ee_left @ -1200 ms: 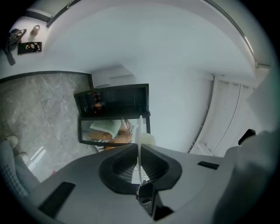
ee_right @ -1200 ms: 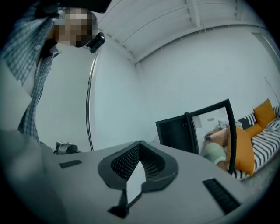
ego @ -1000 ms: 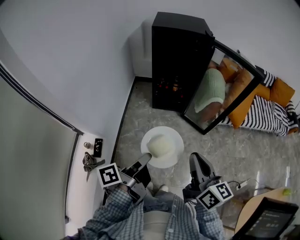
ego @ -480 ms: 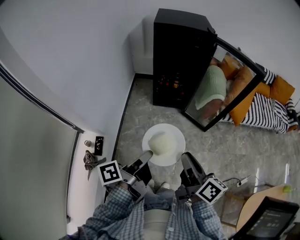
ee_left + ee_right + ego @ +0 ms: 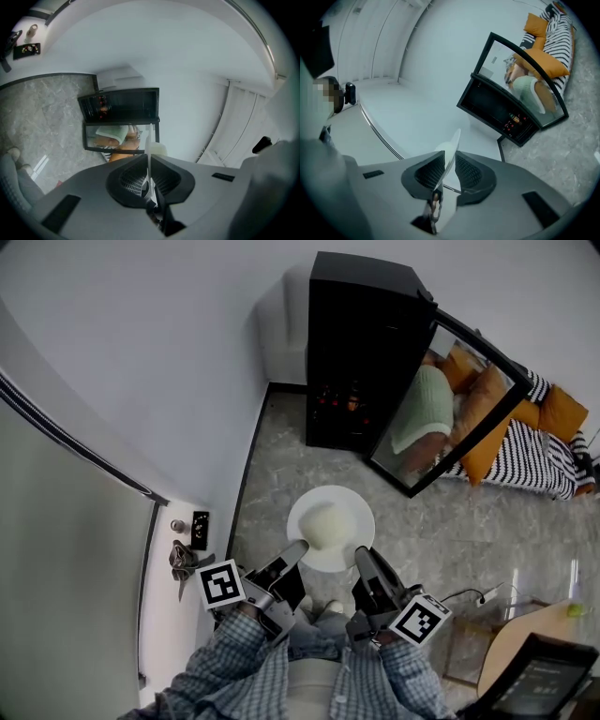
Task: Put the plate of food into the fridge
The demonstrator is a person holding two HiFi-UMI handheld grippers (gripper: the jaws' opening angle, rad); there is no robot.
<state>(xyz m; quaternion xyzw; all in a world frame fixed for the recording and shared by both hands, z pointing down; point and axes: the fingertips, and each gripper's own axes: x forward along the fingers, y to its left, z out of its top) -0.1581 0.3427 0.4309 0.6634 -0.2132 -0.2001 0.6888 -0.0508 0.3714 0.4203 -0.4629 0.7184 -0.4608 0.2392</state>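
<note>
White round plate (image 5: 357, 521) with a pale mound of food (image 5: 323, 524) sits at the lower centre of the head view. It is up in the air over the grey marble floor (image 5: 281, 456). Black fridge (image 5: 361, 343) is at upper centre, well apart from the plate, so nothing is loaded yet. Its glass door (image 5: 450, 404) is swung open toward the right of the frame.

Left tongs (image 5: 149, 161) are clamped on the plate's left rim, pads tight on both faces. Right tongs (image 5: 449, 159) have just been opening. The right rim stands between the jaws, leaning toward one pad with a gap at the other, so I read no grip there.

Risks from here:
- Plate hangs on one edge grip. Any roll of the left tongs tips it and the food slides off. Or the rim works out of the pads and the plate drops on stone.
- Right tongs closing skewed on the rim could lever the plate against the left grip.
- Two grips on one stiff plate: if the hands twist differently on the way, one rim pulls free.
- Door edge sits on the right of the approach, and the right tongs could clip it.
- Shelves hold some small items, too small to identify, so clearance for the plate is unverified.
</note>
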